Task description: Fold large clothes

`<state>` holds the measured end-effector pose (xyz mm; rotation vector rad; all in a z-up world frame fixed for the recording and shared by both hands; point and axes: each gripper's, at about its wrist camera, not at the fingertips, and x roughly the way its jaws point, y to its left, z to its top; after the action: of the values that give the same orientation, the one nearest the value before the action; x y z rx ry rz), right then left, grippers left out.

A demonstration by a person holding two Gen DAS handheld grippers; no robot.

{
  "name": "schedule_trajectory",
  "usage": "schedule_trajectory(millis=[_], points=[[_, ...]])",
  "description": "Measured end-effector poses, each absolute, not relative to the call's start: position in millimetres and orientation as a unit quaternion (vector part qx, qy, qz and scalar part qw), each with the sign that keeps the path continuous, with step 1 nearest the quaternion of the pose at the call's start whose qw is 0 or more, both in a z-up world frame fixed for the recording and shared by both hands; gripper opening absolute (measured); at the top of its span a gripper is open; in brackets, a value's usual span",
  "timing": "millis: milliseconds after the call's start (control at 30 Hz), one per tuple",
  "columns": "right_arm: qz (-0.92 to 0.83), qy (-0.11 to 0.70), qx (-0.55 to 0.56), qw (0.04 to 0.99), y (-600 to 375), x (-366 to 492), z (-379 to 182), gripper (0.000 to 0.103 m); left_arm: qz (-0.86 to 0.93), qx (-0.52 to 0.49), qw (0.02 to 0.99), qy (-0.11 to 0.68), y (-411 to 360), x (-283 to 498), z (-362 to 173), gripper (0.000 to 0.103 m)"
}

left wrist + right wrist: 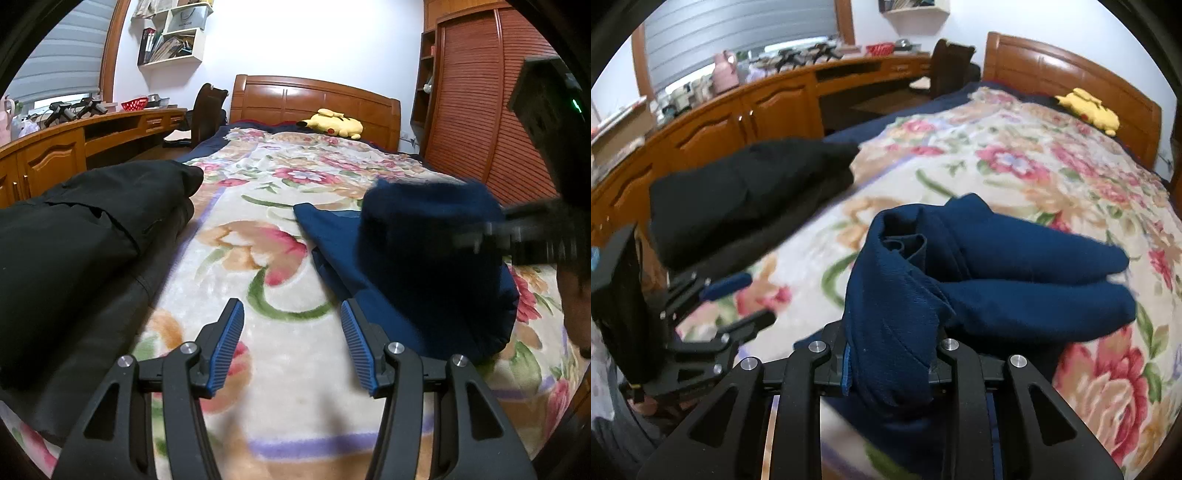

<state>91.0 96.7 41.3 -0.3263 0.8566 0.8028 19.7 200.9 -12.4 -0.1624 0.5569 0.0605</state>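
Gripping one navy garment (960, 266) bunched between my right gripper's (886, 363) jaws, I hold it above the bed's floral blanket (258, 206). My left gripper (291, 343) hangs wide, holding nothing. One black folded pile (92, 229) lies left; one yellow plush (332, 123) rests by the headboard.

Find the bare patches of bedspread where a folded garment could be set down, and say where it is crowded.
Free: the strip of floral blanket between the black folded clothes and the navy garment, and the stretch beyond both up to the yellow plush toy. Crowded: the near left edge under the black pile, and the near right, where the right gripper clamps the navy cloth. The left gripper is open.
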Motion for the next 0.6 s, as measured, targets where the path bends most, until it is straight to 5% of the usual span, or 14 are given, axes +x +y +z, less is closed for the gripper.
schedule_trajectory(millis=[133, 200, 267, 600], points=[[0.387, 0.411, -0.171, 0.807, 97, 77, 30, 0.03, 0.031, -0.078, 0.958, 0.275, 200, 18, -13, 0.054], [0.402, 0.408, -0.146, 0.806, 86, 74, 36, 0.057, 0.031, -0.078, 0.958, 0.275, 200, 18, -13, 0.054], [0.405, 0.4, -0.131, 0.812, 74, 70, 47, 0.073, 0.032, -0.08, 0.958, 0.274, 201, 18, -13, 0.054], [0.312, 0.336, -0.106, 0.882, -16, 87, 88, 0.075, 0.017, -0.098, 0.97, 0.22, 189, 2, 11, 0.054]])
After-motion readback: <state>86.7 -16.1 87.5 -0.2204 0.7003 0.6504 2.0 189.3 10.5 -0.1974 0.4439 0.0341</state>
